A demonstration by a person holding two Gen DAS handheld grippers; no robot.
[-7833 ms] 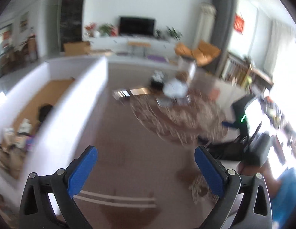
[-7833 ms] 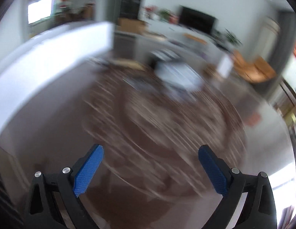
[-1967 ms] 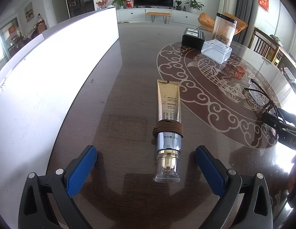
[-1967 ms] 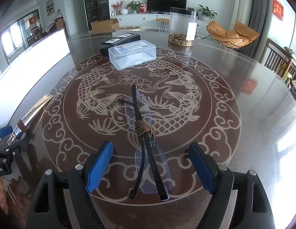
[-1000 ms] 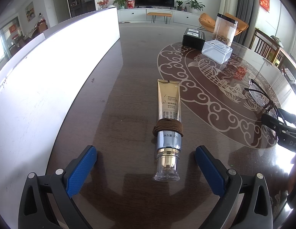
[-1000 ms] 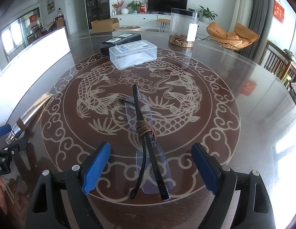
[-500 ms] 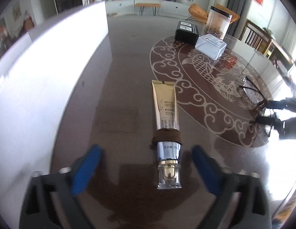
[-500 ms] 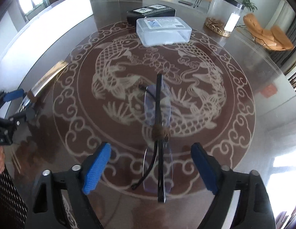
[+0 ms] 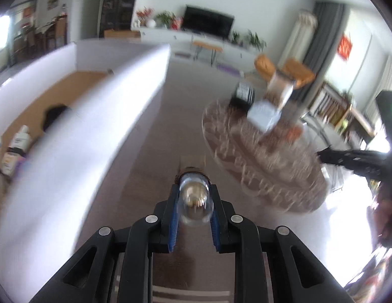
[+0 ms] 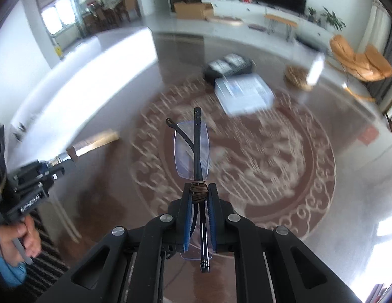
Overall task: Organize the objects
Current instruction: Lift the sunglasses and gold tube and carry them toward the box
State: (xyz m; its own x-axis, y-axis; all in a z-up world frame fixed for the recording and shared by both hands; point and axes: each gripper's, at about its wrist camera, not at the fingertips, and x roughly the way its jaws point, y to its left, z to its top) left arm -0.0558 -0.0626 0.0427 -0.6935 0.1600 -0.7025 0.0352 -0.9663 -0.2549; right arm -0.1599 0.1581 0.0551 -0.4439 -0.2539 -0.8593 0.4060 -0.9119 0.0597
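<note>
The left gripper (image 9: pixel 194 205) has its blue-padded fingers (image 9: pixel 172 223) drawn in tight on the clear cap end of the gold tube (image 9: pixel 195 198), which points straight away from the camera. A brown cord band (image 9: pixel 193 170) wraps the tube just past the fingers. In the right wrist view the same tube (image 10: pixel 93 144) is lifted clear of the worktop (image 10: pixel 347 176), level over its left edge, with the left gripper (image 10: pixel 53 166) clamped on its cap and the person's hand (image 10: pixel 20 237) on the handle.

The right gripper (image 10: pixel 199 217) has its fingers (image 10: pixel 187 223) pressed narrow on the folded glasses (image 10: pixel 193 149), gripping them right at the brown cord (image 10: pixel 199 190) wound around the frame. The lenses and temple arms stick forward past the fingertips, above the pale ornamental circle inlaid in the dark worktop.

Toward the far edge of the worktop sit a clear lidded box (image 10: pixel 242 92), a black box (image 10: pixel 228 69) touching its far side, and a clear jar (image 10: pixel 303 75) with brown contents to the right. Along the left edge runs a white-walled bin (image 9: pixel 77 136); a few bottles (image 9: pixel 15 149) and a dark item lie on its tan bottom. Much of the left wrist view is motion-blurred.
</note>
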